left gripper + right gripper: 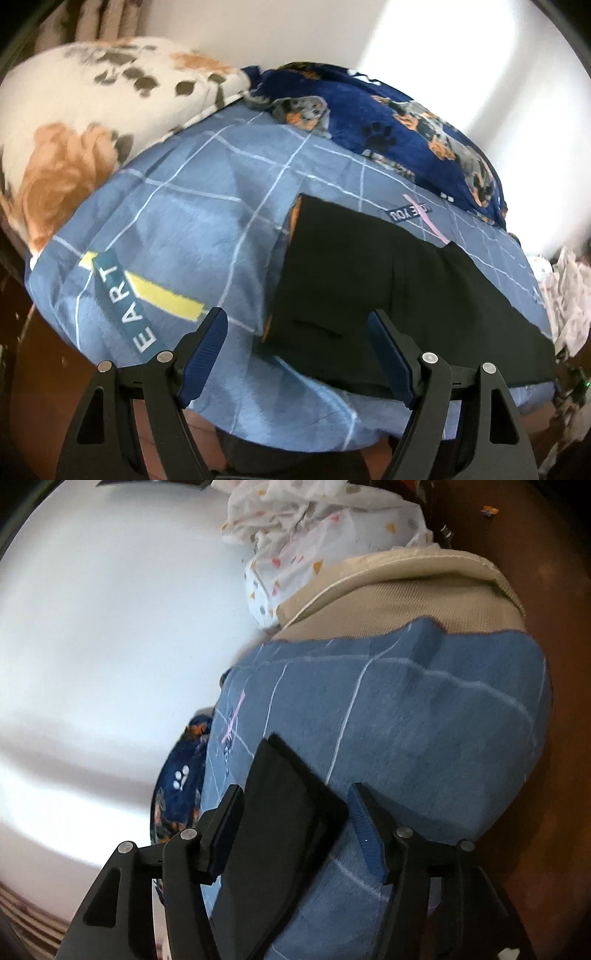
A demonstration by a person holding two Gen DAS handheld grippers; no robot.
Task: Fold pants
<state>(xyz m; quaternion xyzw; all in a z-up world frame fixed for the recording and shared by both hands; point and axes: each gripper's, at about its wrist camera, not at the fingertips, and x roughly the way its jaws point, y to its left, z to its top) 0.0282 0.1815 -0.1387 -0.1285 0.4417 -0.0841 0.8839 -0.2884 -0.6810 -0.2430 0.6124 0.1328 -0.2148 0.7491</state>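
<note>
Left gripper [297,328]: jaws stand wide apart, nothing between the blue ribbed pads [207,350]; it hangs above the bed without contact. Ahead of it and slightly toward its right finger lie the black pants [388,295], folded into a flat slab on the blue bedsheet [192,221]. An orange lining shows along the slab's left edge.

Right gripper [295,805]: jaws parted. One end of the pants [280,830] sits between the fingers, close against the left one; the right pad [364,830] stands clear of the cloth. No grip is shown.

Surface: the bedsheet carries a thin white grid, a yellow stripe and a teal band with white lettering [125,299] ahead-left of the left gripper. It is creased but lies fairly flat around the pants.

Beyond the left gripper, at the far side of the bed: a white blanket with orange and grey patches [92,110] to the left, and a navy blanket printed with dogs [388,122] to the right.

Beyond the right gripper: bare beige mattress [406,598] past the sheet's edge, then crumpled white cloth with small coloured triangles [314,528].

Room: plain white wall [332,33] behind the bed; reddish-brown floor [561,664] beside it.
</note>
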